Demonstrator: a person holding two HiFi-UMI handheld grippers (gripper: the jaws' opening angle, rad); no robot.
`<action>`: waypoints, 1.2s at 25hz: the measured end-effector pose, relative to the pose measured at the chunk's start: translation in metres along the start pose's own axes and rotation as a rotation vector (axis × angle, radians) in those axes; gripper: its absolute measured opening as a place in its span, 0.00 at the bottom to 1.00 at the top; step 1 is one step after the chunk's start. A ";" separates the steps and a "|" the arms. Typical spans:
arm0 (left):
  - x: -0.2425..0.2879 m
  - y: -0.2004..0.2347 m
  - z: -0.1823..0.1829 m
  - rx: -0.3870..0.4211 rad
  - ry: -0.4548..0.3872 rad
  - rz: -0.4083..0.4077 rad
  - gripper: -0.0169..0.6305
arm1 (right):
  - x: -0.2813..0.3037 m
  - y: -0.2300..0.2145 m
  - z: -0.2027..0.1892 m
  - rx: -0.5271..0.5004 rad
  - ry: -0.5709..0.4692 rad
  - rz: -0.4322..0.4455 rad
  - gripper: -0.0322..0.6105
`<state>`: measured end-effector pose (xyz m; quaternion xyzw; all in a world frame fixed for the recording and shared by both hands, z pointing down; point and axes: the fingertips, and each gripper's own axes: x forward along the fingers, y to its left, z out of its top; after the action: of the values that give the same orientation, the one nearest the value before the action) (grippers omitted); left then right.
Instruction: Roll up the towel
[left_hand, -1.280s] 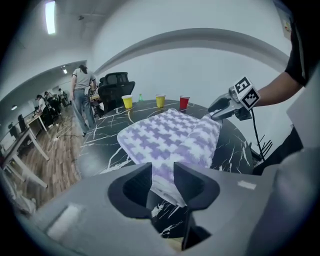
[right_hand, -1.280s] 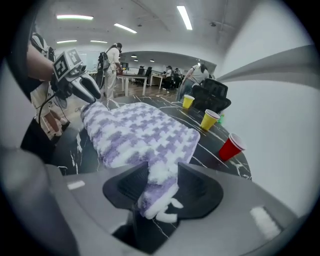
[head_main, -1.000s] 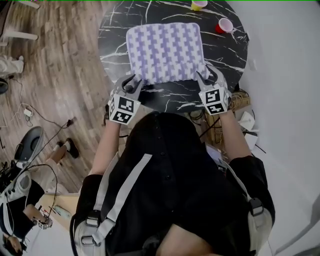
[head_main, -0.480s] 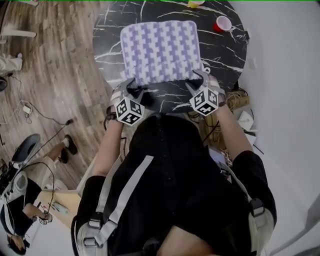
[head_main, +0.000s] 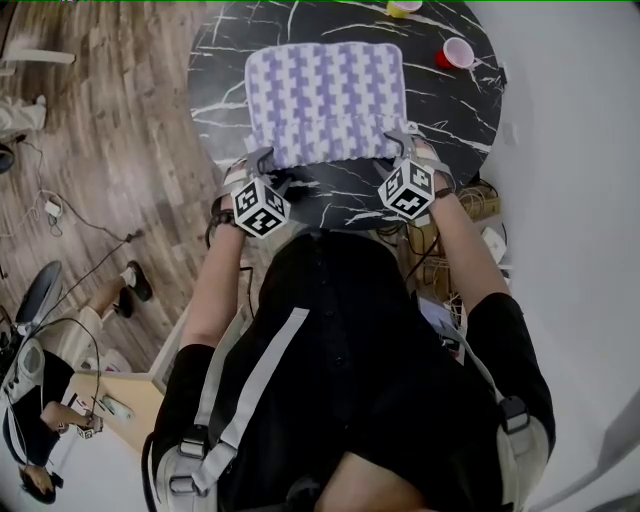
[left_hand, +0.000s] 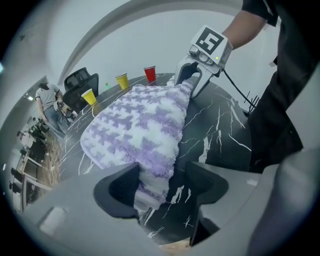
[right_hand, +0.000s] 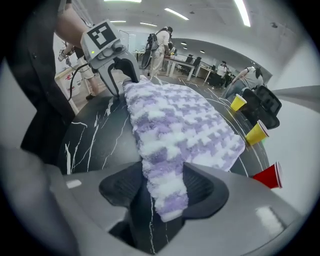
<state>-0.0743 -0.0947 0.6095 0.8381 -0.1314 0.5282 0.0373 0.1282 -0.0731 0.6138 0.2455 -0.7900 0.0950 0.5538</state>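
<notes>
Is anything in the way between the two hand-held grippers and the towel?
Nothing visible. The left hand-held gripper and right hand-held gripper have just been opening their jaws, each with a near corner of the towel already between them.

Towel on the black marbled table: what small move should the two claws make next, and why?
Probably close both. The left claw and right claw have just been opening, and each straddles a near corner of the towel without pinching it; a grip likely comes before rolling.

Towel (head_main: 325, 100) on table (head_main: 215, 105); cup (head_main: 457, 52) behind it, at the right
</notes>
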 end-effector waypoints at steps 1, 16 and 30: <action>0.001 0.002 0.000 -0.010 -0.001 -0.010 0.49 | 0.001 -0.001 0.001 0.004 -0.005 0.010 0.41; 0.000 0.020 0.002 -0.113 -0.008 0.002 0.17 | -0.001 -0.011 0.001 -0.004 0.012 -0.063 0.20; -0.024 -0.047 -0.017 -0.063 0.028 -0.145 0.17 | -0.031 0.069 -0.021 0.057 0.026 0.021 0.20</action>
<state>-0.0866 -0.0414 0.5986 0.8362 -0.0863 0.5316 0.1035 0.1195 0.0038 0.6017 0.2516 -0.7822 0.1264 0.5558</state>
